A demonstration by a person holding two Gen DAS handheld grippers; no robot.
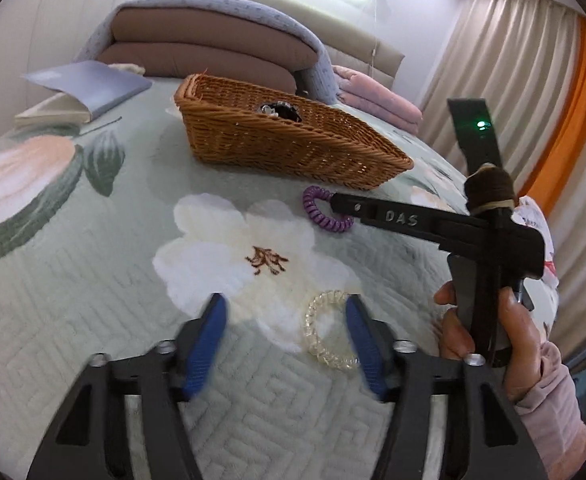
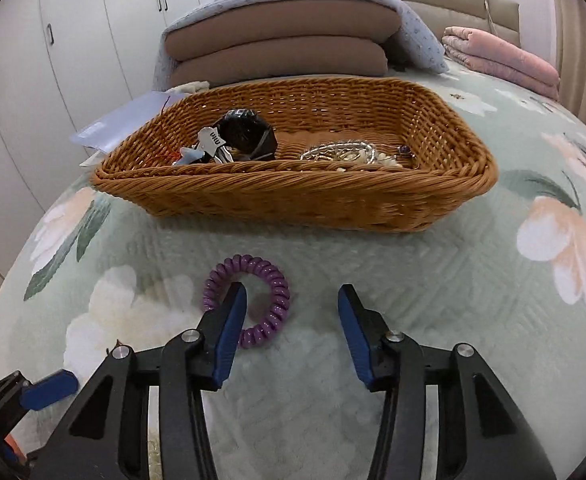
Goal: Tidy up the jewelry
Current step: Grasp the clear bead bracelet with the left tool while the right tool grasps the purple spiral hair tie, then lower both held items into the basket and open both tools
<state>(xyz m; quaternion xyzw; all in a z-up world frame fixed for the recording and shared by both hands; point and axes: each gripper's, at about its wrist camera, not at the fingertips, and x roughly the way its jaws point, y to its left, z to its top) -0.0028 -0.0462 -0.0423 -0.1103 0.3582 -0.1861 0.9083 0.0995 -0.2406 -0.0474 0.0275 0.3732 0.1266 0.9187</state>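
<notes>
A wicker basket [image 2: 293, 196] stands on the bed and holds a black hair piece [image 2: 245, 132], clips and silver jewelry [image 2: 345, 152]. The basket also shows in the left wrist view [image 1: 285, 140]. A purple spiral hair tie [image 2: 253, 300] lies in front of it; my right gripper [image 2: 291, 300] is open, its left finger inside the tie's ring. A clear spiral hair tie [image 1: 325, 328] lies between the fingers of my open left gripper [image 1: 287, 308], near the right finger. The purple tie [image 1: 325, 212] and the right gripper's finger [image 1: 381, 212] also show in the left wrist view.
The bed has a green floral quilt [image 2: 413, 300]. Stacked brown cushions under a blue blanket [image 2: 281, 44] and a folded pink blanket [image 2: 501, 56] lie behind the basket. An open book [image 1: 81, 88] lies at the far left. Wardrobes stand left, curtains right.
</notes>
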